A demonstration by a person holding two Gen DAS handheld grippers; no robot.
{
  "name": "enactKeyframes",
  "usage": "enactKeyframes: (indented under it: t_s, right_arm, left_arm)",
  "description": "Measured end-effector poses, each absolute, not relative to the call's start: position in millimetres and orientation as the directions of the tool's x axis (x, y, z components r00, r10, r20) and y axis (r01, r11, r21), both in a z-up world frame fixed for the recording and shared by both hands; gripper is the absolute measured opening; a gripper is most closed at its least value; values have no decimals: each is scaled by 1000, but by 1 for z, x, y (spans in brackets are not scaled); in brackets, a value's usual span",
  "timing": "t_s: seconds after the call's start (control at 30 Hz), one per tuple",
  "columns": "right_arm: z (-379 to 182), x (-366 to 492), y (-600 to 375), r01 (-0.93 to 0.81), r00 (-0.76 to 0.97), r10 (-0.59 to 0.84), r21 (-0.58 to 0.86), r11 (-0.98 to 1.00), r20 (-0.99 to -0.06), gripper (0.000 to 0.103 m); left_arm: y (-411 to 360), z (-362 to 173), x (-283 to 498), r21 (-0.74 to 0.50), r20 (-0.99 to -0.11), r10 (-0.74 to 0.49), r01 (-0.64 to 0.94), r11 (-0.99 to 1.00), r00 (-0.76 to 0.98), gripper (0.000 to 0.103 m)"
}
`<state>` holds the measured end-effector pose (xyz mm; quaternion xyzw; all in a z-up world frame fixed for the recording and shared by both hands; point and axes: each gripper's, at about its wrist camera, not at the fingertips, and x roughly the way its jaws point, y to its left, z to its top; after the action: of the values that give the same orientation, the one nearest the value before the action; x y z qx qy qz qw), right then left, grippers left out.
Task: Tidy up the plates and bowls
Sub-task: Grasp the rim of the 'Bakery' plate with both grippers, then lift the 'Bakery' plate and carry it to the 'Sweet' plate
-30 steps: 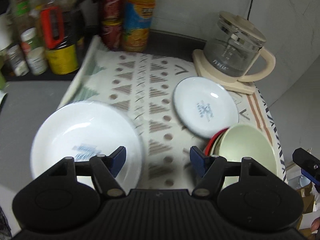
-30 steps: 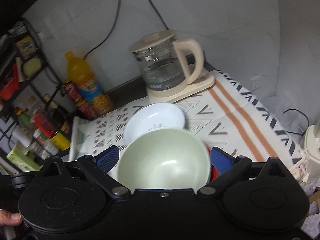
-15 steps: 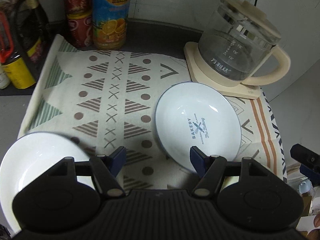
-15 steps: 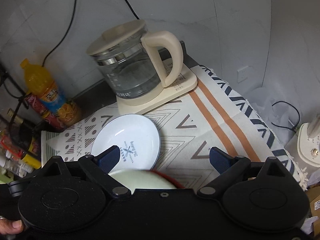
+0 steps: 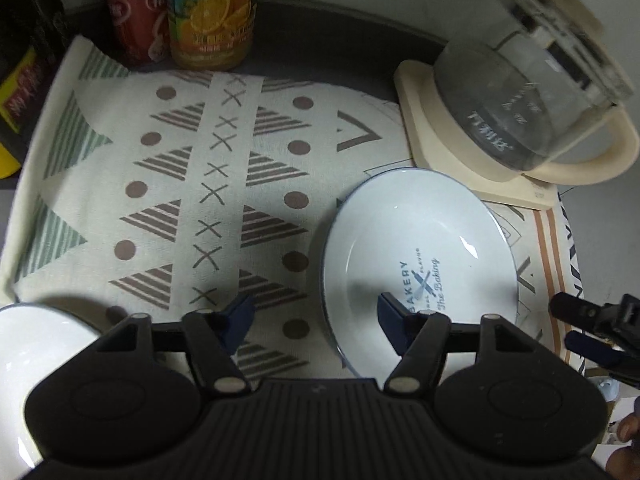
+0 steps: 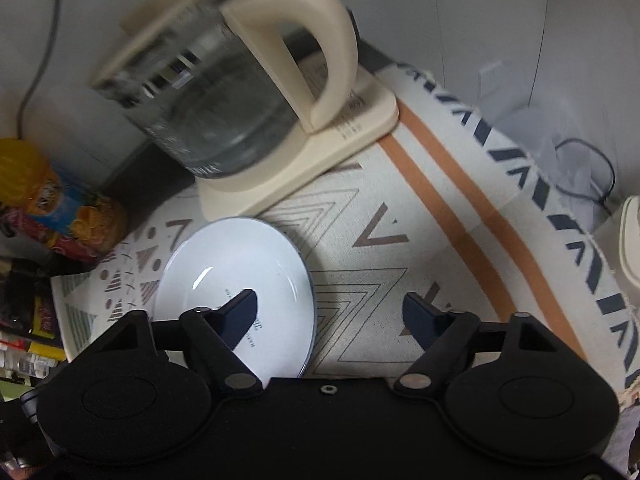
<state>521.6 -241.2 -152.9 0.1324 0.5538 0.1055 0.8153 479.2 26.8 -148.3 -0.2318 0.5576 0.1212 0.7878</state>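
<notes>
Left tongs (image 5: 314, 314) are held over the patterned cloth (image 5: 180, 200) on the bench, jaws apart and just closing a little, nothing gripped; one blue pad (image 5: 390, 314) is seen over the near edge of the white plate (image 5: 420, 264), the other over the cloth. Contact cannot be told.

The plate, printed "BAKERY", lies flat on the cloth, just in front of the glass kettle (image 5: 532, 100) on its cream base. A second white dish (image 5: 28, 364) is seen at the lower left edge.

Right tongs (image 6: 330, 314) are seen wide apart, jaws just closing, empty, straddling the plate's (image 6: 236, 276) right rim. Juice bottle (image 5: 212, 12) and red can (image 5: 134, 16) stand behind the cloth.
</notes>
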Motion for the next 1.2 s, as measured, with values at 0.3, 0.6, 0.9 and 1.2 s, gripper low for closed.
enactKeyframes:
  t_s: [0.3,0.6,0.9,1.2]
  right_arm:
    - [-178,551,-222,-31,265,307,310,950,-914,60]
    - [-197,566,-217,-26,173,323,324,946,-930,39]
    - [-201,568,-205,-82,146,351,342,936,-925,20]
    - [-180,560,-216,-105,257,444,432,896,-858,10]
  left_arm:
    - [33,-173,506,-265,-947,-139,-459,848,290,35]
    - [31,-177,512,-297,-938,-164,-466,834,304,23]
    - [28,-176,514,-293,-937,-155,-465,835,312,22]
    - [51,-153,508,-337,-907,-149,-466,818,394,16]
